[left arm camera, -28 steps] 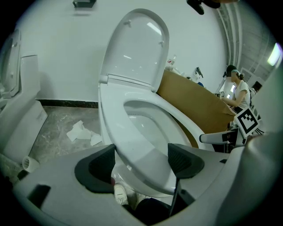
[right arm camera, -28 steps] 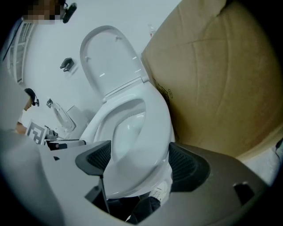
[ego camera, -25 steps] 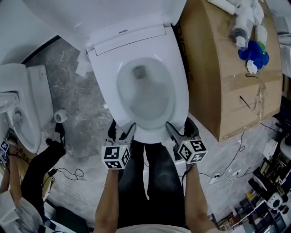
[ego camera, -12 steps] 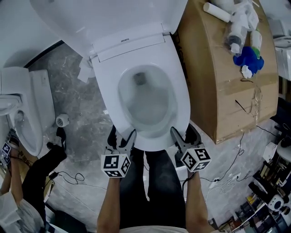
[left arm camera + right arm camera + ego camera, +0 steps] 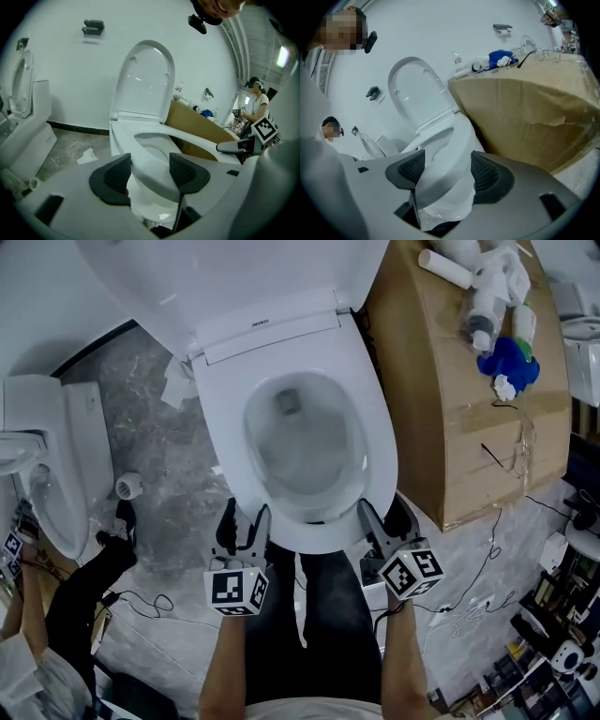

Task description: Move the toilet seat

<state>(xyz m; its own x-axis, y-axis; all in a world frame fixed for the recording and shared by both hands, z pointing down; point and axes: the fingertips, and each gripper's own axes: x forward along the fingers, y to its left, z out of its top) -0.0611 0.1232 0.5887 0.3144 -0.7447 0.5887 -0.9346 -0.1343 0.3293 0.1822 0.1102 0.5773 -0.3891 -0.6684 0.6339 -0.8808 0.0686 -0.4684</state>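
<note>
Head view, left to right: a second toilet [image 5: 52, 465] is seen at the floor's [image 5: 159, 446] left edge. The left hand-held gripper [image 5: 244, 521] is clamped on the front left rim of the toilet seat [image 5: 375, 442], which lies over the bowl below the raised lid [image 5: 234, 277]. The right hand-held gripper [image 5: 384, 517] is clamped on the front right rim. Both pairs of jaws have just been closing with the rim between them. A cardboard box [image 5: 459, 418] stands just beside the toilet.

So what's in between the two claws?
The front edge of the toilet seat, as the head view shows. The left claw and right claw have just been closing, and each now grips that edge.
</note>
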